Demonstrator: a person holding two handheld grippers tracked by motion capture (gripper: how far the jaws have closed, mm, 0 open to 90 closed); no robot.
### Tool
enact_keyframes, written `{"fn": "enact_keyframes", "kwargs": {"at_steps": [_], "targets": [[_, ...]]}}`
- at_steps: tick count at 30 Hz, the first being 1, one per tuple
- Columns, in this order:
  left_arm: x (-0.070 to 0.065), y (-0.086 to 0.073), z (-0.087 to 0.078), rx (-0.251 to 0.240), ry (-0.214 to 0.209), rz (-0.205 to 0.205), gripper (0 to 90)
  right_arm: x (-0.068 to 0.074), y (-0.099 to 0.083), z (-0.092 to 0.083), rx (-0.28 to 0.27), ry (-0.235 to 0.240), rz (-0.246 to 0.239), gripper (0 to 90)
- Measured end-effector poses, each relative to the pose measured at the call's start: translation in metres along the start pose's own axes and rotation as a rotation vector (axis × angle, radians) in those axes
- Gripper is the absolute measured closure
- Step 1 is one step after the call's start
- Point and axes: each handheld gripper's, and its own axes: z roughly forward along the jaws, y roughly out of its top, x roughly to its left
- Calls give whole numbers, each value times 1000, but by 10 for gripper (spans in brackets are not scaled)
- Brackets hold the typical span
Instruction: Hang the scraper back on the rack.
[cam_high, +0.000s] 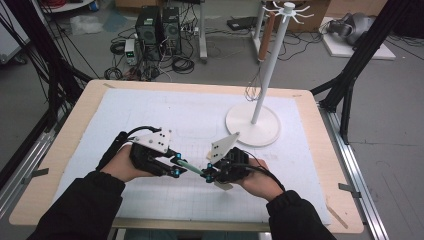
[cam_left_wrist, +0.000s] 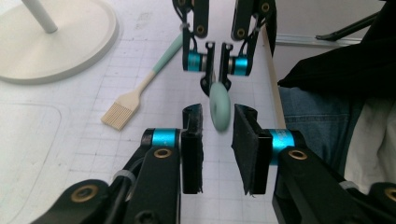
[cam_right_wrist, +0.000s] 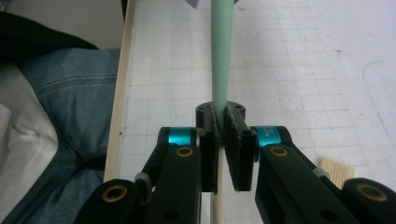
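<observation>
Your left claw (cam_high: 176, 166) hovers above the tabletop (cam_high: 75, 120), its jaws apart around the rounded mint end of the brush (cam_left_wrist: 219, 108) without pressing it. Your right claw (cam_high: 208, 173) is clamped on the brush handle, holding it off the tabletop. The white stand (cam_high: 252, 125) sits farther right.

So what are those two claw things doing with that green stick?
A person holds a gripper in each hand over the table. The right gripper is clamped on the mint-green handle of a brush, holding it up off the mat. The left gripper has its jaws open around the handle's rounded end, not squeezing it. A white stand sits further back.
</observation>
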Motion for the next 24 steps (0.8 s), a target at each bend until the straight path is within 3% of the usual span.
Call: {"fn": "enact_keyframes", "kwargs": {"at_steps": [6,13,18,24], "targets": [[2,-12,-5,-48,33,-73,533,-11,-12,-14,-58,-10,54,846],[1,-23,-12,-92,109,-97,420,-23,-25,-37,-153,-52,128,845],[-1,-34,-19,-119,168,-130,360,-29,-31,-49,-215,-73,162,845],[-5,-49,-24,-135,206,-168,331,-34,-35,-59,-261,-84,192,845]]}}
